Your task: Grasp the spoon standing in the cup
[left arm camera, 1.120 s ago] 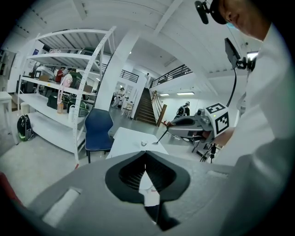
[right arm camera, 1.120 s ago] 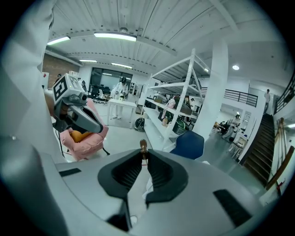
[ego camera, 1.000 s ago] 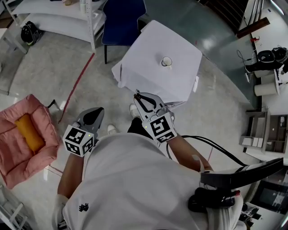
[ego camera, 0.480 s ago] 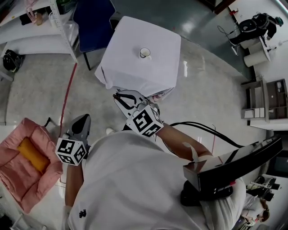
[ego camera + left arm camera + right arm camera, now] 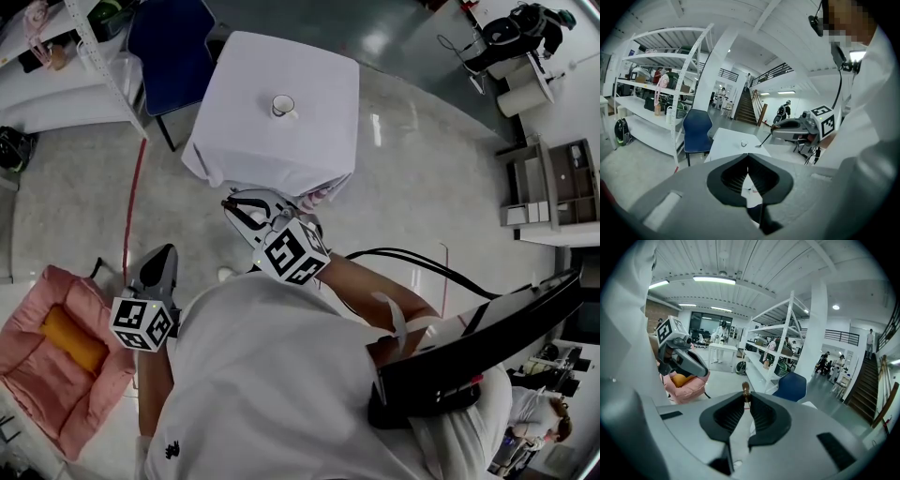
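Currently, the spoon is pinched in the right claw, bowl slanting down toward the cup at 1 o'clock on the counter; the left claw is pressed together.

My left gripper and right gripper are matt grey plastic, and their jaws carry ribbed, dull black pads. The spoon pinched in the right one shows a brown, wood-like handle tip there and a grey, metal-looking bowl in the left gripper view. The worktop is draped in matt white cloth that hangs in soft folds under a glossy white cup; the floor is smooth and polished with bright glare, and the cushion is soft pink fabric.
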### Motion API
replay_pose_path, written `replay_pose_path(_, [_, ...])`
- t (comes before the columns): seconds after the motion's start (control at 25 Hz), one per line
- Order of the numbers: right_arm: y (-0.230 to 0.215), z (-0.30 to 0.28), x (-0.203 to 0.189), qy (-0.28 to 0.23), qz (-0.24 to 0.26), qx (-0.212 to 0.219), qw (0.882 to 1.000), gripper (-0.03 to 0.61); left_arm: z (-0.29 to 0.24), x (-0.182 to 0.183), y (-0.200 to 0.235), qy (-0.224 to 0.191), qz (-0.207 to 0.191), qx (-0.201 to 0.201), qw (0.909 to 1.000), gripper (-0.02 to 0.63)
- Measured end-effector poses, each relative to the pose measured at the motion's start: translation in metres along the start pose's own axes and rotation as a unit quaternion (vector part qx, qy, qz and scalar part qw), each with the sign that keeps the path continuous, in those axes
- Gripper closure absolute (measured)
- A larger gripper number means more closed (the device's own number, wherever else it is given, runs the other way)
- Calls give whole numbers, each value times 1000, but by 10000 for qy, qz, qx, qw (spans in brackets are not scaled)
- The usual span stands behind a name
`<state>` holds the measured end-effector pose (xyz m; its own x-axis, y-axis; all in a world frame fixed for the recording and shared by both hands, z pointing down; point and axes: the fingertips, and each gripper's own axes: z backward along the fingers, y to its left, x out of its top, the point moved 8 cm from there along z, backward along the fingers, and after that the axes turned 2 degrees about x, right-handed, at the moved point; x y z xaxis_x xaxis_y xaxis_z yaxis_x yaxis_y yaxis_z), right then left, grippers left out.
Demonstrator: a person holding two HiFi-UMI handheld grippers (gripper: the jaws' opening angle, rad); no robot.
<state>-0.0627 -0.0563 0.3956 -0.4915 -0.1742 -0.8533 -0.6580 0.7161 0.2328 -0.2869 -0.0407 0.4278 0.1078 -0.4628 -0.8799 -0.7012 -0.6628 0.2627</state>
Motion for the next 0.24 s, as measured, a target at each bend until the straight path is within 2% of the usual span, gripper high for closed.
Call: replay_pose_path(0.24, [-23,-11,-8,7,-29,-3,10000,531,-23,7,8,19,15,18,10000,601])
